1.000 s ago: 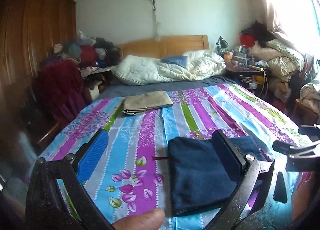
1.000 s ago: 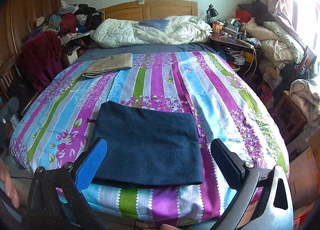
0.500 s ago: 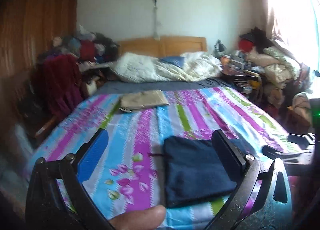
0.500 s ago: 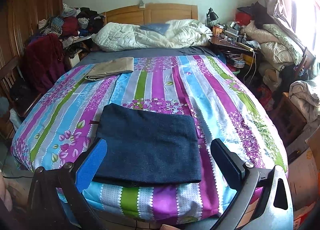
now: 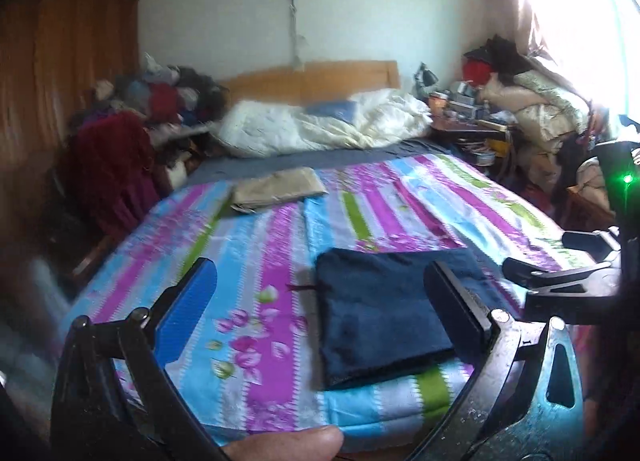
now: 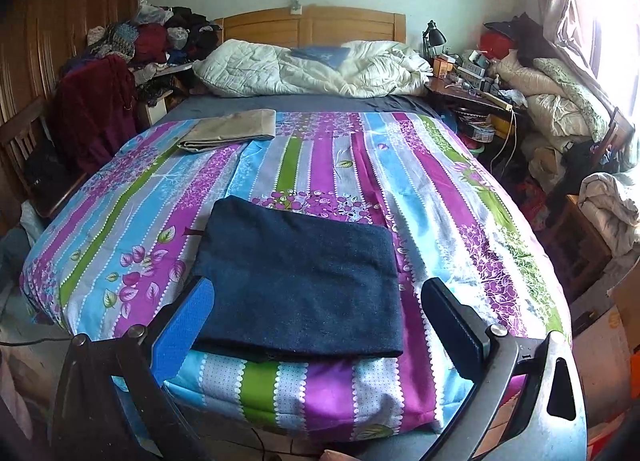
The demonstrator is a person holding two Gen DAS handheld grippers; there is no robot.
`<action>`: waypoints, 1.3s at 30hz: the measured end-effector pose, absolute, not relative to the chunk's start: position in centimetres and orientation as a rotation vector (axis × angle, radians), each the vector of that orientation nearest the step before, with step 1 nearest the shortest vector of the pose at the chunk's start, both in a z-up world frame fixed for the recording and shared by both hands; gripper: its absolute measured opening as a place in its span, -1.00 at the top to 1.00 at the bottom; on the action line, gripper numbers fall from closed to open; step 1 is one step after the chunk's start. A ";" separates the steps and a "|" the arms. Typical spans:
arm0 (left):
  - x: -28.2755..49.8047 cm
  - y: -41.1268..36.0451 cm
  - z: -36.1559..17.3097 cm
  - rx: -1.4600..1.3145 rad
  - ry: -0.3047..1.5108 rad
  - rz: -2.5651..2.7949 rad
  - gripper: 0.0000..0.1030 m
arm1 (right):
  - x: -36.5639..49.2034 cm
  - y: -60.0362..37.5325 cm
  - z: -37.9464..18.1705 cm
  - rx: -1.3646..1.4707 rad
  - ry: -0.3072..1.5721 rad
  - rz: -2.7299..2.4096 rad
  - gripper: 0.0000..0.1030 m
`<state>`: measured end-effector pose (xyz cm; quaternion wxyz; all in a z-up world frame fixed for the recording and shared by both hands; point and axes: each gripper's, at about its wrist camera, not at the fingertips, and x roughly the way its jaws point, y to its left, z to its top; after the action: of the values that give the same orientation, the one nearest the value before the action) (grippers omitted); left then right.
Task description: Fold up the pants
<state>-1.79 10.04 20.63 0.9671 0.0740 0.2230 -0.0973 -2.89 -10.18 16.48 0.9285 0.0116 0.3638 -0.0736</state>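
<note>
I count two folded garments on the bed (image 6: 440, 189): one dark blue pair of pants (image 6: 300, 281) near the foot edge and one tan folded piece (image 6: 230, 133) well apart, towards the far left. One striped floral sheet (image 6: 344, 165) covers the bed, and one white quilt (image 6: 312, 69) lies bunched at the one wooden headboard (image 6: 312, 23). One desk lamp (image 6: 434, 39) stands to the right. I hold two hand-held grippers, my left hand-held gripper (image 5: 320, 297) and my right hand-held gripper (image 6: 320, 313), each with two fingers spread apart and gripping nothing.
</note>
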 end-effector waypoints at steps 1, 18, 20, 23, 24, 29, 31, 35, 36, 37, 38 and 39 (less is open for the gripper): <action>-2.0 10.3 20.7 0.160 0.434 -0.168 -1.00 | -2.9 -10.0 16.4 0.022 0.751 -0.148 -1.00; -1.1 13.7 19.8 0.105 0.540 -0.033 -1.00 | -2.2 -6.2 16.8 -0.051 0.743 -0.140 -1.00; -0.4 13.0 19.4 0.104 0.569 -0.060 -1.00 | -1.9 -6.8 16.9 -0.041 0.752 -0.166 -1.00; 0.3 11.2 19.1 0.104 0.593 -0.101 -1.00 | -1.5 -8.1 16.5 -0.010 0.791 -0.202 -1.00; 0.7 10.5 18.9 0.098 0.618 -0.122 -1.00 | -1.1 -8.6 16.1 -0.009 0.814 -0.219 -1.00; 3.2 7.1 16.9 0.098 0.769 -0.190 -1.00 | -0.3 -10.7 14.9 0.046 0.880 -0.254 -1.00; 3.6 6.1 16.1 0.115 0.801 -0.198 -1.00 | -0.4 -11.2 14.6 0.058 0.888 -0.262 -1.00; 3.7 5.4 15.4 0.119 0.843 -0.199 -1.00 | -0.7 -12.3 14.1 0.098 0.900 -0.262 -1.00; 3.9 5.3 15.5 0.122 0.846 -0.198 -1.00 | -0.8 -12.6 14.0 0.108 0.904 -0.263 -1.00; 3.8 5.2 15.5 0.127 0.844 -0.195 -1.00 | -0.9 -12.9 14.0 0.111 0.905 -0.267 -1.00; 3.8 5.1 15.5 0.131 0.844 -0.195 -1.00 | -1.0 -13.1 14.0 0.112 0.904 -0.270 -1.00; 3.9 5.1 15.5 0.134 0.846 -0.196 -1.00 | -1.1 -13.3 14.0 0.115 0.904 -0.273 -1.00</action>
<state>3.90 5.15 15.47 0.9051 0.0649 0.4094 -0.0947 -1.14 -13.30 13.98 0.8890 0.0553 0.4351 -0.1316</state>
